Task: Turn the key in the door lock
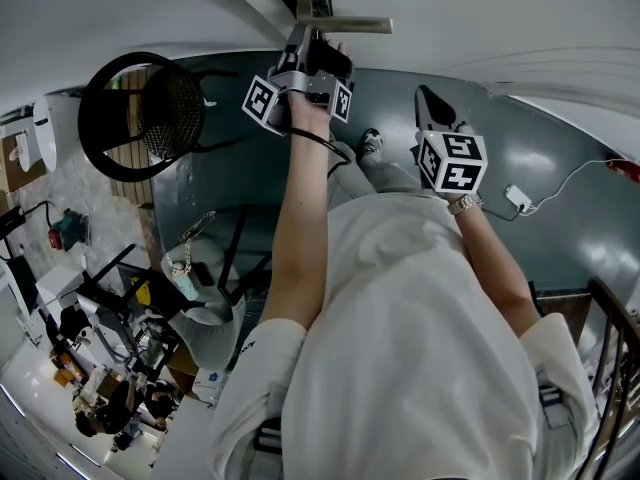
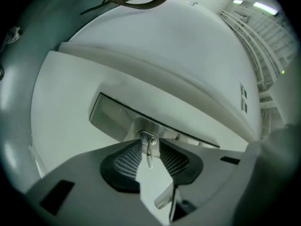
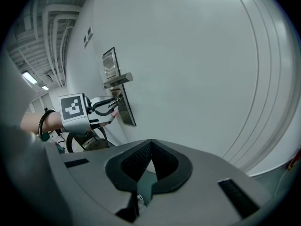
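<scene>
A small silver key [image 2: 148, 155] sticks out of the lock cylinder [image 2: 146, 136] in a silver lock plate [image 2: 110, 114] on the white door [image 2: 164, 55]. My left gripper [image 2: 149, 146] points at the lock with its ribbed pads [image 2: 127, 158] on either side of the key, a gap on each side, so it is open. From the right gripper view, the left gripper [image 3: 114, 105] is at the plate [image 3: 126, 112], below the lever handle [image 3: 117, 80]. In the head view it [image 1: 312, 46] is held high at the door. My right gripper [image 3: 149, 147] is shut and empty, away from the door [image 1: 432, 103].
A black round mesh-backed chair [image 1: 140, 116] stands left of the door. A white cable with a plug [image 1: 518, 198] lies on the grey floor at the right. A cluttered bench [image 1: 100, 368] is at the lower left, a dark railing [image 1: 612, 358] at the lower right.
</scene>
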Demonstrator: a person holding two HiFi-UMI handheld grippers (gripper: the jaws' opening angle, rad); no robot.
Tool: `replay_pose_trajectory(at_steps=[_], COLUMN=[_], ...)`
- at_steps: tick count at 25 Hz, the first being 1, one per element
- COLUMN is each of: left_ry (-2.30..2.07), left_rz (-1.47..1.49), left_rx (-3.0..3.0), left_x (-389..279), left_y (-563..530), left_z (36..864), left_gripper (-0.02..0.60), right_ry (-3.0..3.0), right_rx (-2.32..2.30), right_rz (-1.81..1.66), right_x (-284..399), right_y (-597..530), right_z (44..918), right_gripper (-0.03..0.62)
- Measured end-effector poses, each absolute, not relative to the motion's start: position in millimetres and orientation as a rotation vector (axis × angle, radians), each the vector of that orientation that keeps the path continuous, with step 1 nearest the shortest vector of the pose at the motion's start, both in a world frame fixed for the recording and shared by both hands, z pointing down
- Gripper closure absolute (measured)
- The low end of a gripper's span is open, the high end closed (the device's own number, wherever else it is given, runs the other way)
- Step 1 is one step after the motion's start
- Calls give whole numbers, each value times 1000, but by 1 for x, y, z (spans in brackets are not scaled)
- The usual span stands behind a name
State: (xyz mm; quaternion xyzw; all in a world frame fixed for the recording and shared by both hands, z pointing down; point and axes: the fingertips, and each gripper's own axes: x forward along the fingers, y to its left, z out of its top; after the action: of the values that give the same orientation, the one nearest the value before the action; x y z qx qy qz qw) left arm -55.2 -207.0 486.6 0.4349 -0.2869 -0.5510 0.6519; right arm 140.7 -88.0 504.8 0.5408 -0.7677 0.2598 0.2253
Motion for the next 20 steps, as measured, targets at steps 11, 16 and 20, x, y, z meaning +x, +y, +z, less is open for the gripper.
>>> replay_pose_trajectory(at_steps=[11, 16, 20], left_ry=[-1193, -1485, -1795], left_rz=[-566, 83, 526], left_rx=[1720, 2147, 2344], left_x=[-60, -40, -32], left_y=[-178, -177, -187], left_z=[472, 466, 463], left_gripper=[416, 417, 417], right_ry=[-2123, -2124, -2121], right_rx=[1482, 1471, 1467], right_rz=[730, 727, 723], right_x=[141, 140, 139], right_y=[-88, -88, -82], right_z=[506, 507, 507], right_gripper=[594, 594, 594])
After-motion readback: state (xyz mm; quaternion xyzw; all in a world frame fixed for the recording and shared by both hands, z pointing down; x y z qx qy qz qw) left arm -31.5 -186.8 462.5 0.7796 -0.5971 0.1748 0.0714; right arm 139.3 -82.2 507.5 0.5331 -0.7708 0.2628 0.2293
